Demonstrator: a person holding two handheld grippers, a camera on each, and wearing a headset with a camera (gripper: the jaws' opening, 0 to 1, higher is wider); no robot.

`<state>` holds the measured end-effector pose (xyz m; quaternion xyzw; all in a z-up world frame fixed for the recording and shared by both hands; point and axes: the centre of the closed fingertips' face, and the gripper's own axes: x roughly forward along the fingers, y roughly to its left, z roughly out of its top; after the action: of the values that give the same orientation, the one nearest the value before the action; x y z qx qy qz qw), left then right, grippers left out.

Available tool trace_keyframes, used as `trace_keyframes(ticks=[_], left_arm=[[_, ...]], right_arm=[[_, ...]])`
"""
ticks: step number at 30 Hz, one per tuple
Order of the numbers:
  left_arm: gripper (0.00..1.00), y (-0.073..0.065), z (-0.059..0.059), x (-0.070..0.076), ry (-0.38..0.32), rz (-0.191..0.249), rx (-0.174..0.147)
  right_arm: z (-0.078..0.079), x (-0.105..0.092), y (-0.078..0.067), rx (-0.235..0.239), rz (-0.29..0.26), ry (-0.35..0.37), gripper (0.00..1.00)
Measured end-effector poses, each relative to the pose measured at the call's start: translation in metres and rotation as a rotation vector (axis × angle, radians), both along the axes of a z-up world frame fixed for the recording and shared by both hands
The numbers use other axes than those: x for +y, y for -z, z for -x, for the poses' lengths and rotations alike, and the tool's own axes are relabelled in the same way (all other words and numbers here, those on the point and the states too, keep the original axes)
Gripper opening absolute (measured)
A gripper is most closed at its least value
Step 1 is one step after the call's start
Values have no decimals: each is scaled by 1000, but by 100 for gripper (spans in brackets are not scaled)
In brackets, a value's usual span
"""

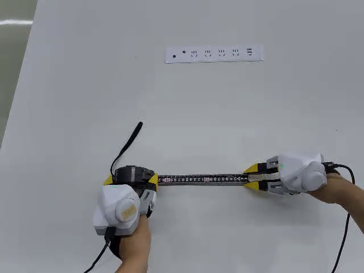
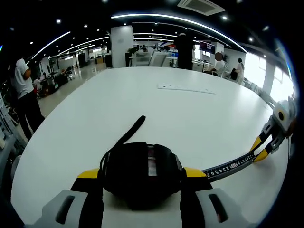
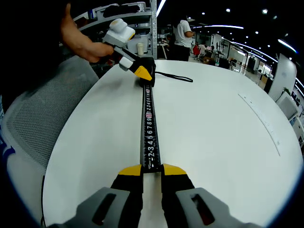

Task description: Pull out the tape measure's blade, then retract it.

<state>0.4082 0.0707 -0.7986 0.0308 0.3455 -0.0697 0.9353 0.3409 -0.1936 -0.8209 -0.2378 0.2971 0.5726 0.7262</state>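
Note:
A black tape measure case (image 1: 134, 174) rests on the white table, clamped between the yellow-tipped fingers of my left gripper (image 1: 132, 181). In the left gripper view the case (image 2: 141, 172) sits between both fingers, its black wrist strap (image 2: 127, 134) trailing away. The dark numbered blade (image 1: 202, 180) runs out flat to the right, a short length drawn. My right gripper (image 1: 250, 177) is shut on the blade's end. In the right gripper view the blade (image 3: 150, 133) stretches from my right gripper (image 3: 151, 169) to the case (image 3: 148, 66) and the left gripper (image 3: 142, 72).
A white power strip (image 1: 214, 54) lies flat at the far middle of the table (image 1: 239, 114). The table's left edge (image 1: 17, 91) borders a green floor. A grey mesh chair (image 3: 47, 109) stands beside the table. People stand in the office behind.

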Motion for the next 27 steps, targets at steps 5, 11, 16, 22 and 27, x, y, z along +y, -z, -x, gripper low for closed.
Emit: trace_keyframes(ticks=[5, 11, 16, 22, 27], left_arm=[[61, 1, 1, 0, 6, 4, 10], [60, 1, 1, 0, 6, 3, 13], [60, 1, 2, 1, 12, 24, 33], [60, 1, 3, 2, 18, 31, 35], [60, 1, 3, 2, 22, 36, 34]], right_arm=[[0, 0, 0, -1, 0, -2, 12], [0, 0, -1, 0, -1, 0, 12], [1, -1, -1, -2, 3, 0, 12], [1, 1, -1, -6, 3, -2, 12], [-1, 3, -4, -12, -3, 1, 12]])
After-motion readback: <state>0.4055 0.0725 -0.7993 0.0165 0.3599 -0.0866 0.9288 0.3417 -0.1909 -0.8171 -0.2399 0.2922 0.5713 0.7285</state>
